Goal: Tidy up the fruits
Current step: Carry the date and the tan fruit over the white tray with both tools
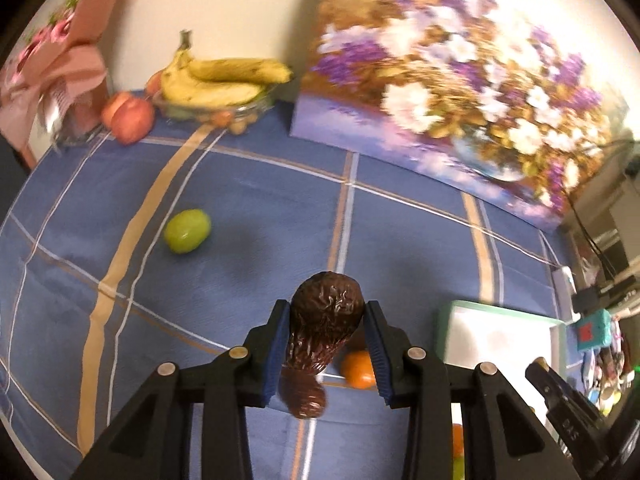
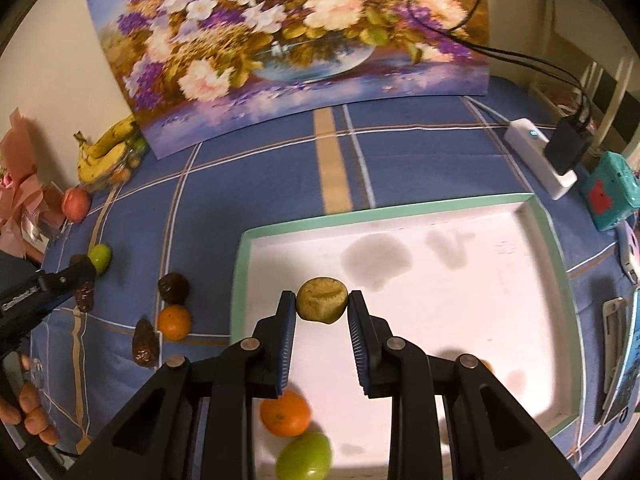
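Note:
My left gripper (image 1: 326, 312) is shut on a dark brown wrinkled fruit (image 1: 324, 320) and holds it above the blue tablecloth; it also shows far left in the right wrist view (image 2: 82, 276). My right gripper (image 2: 322, 302) is shut on a yellow-green fruit (image 2: 321, 299) above the white tray (image 2: 440, 204). An orange (image 2: 285, 412) and a green fruit (image 2: 304, 458) lie in the tray's near left corner. On the cloth lie a green fruit (image 1: 187, 230), an orange (image 2: 174, 322), and two dark brown fruits (image 2: 173, 288) (image 2: 145, 344).
A glass bowl with bananas (image 1: 224, 80) and a red apple (image 1: 128, 117) stand at the back left by a pink bouquet (image 1: 52, 72). A flower painting (image 2: 288, 40) leans on the wall. A power strip (image 2: 540, 156) and teal box (image 2: 608, 192) sit right.

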